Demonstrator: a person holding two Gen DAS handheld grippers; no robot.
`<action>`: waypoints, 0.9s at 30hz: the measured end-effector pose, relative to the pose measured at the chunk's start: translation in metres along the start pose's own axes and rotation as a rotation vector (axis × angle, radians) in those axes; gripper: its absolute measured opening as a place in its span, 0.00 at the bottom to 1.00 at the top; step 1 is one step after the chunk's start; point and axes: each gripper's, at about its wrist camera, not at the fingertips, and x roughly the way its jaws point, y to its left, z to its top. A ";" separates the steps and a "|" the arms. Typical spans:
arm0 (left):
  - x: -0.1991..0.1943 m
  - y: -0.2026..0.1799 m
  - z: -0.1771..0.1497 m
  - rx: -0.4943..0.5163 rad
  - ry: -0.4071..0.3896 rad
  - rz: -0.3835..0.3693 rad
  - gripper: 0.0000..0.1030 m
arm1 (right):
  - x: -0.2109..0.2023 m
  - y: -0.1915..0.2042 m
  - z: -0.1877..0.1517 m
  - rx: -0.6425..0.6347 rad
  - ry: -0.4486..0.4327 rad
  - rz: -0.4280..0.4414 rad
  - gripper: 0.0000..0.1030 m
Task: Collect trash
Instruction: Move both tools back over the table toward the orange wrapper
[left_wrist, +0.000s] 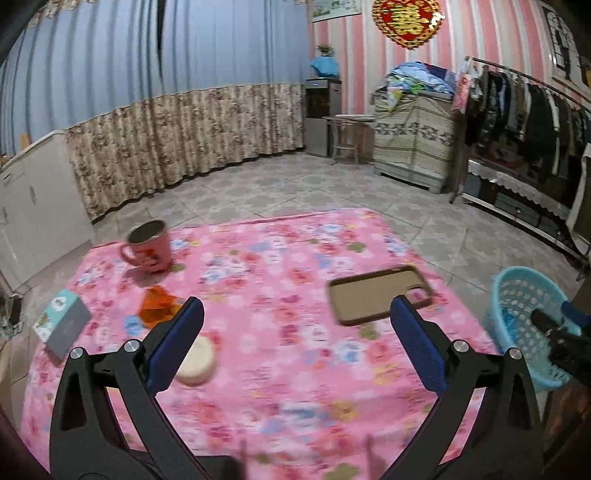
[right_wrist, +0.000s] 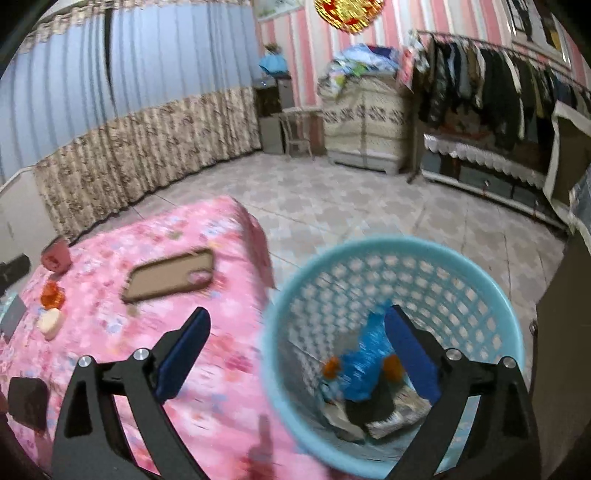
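The table (left_wrist: 280, 332) with its pink flowered cloth is the largest thing, and the light blue basket (right_wrist: 399, 254) stands beside its right edge, at about 3 o'clock from the table's middle. On the cloth lie a brown phone case (left_wrist: 380, 293) toward 2 o'clock, a pink mug (left_wrist: 147, 245) at 10 o'clock, a small box (left_wrist: 61, 325) at 9 o'clock, a round cream piece (left_wrist: 197, 360) and an orange wrapper (left_wrist: 157, 306) near 9 to 10 o'clock.

The orange wrapper looks like the trash left on the table. I judge it very light, thin and soft, perhaps slippery, so it should crumple easily; the best hold is probably on its raised crinkled middle, with the pads coming down on both sides. The cream piece looks stiffer, but what it is I cannot tell.

The left gripper (left_wrist: 295, 334) is spread wide and holds nothing; it hangs above the table, with the cream piece just beside its left finger. The right gripper (right_wrist: 297, 341) is also wide and empty, above the near rim of the basket.

Only the right wrist view shows the inside of the basket: a blue wrapper (right_wrist: 364, 363), orange bits and papers at the bottom. The left wrist view shows the wrapper and box more clearly.
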 end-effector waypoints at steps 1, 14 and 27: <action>0.000 0.008 0.000 -0.006 0.001 0.009 0.95 | -0.003 0.012 0.003 -0.013 -0.018 0.013 0.91; 0.028 0.155 -0.004 -0.142 0.058 0.157 0.95 | -0.001 0.118 0.012 -0.174 -0.082 0.106 0.93; 0.110 0.191 -0.022 -0.178 0.213 0.117 0.94 | 0.028 0.169 0.004 -0.229 -0.033 0.124 0.93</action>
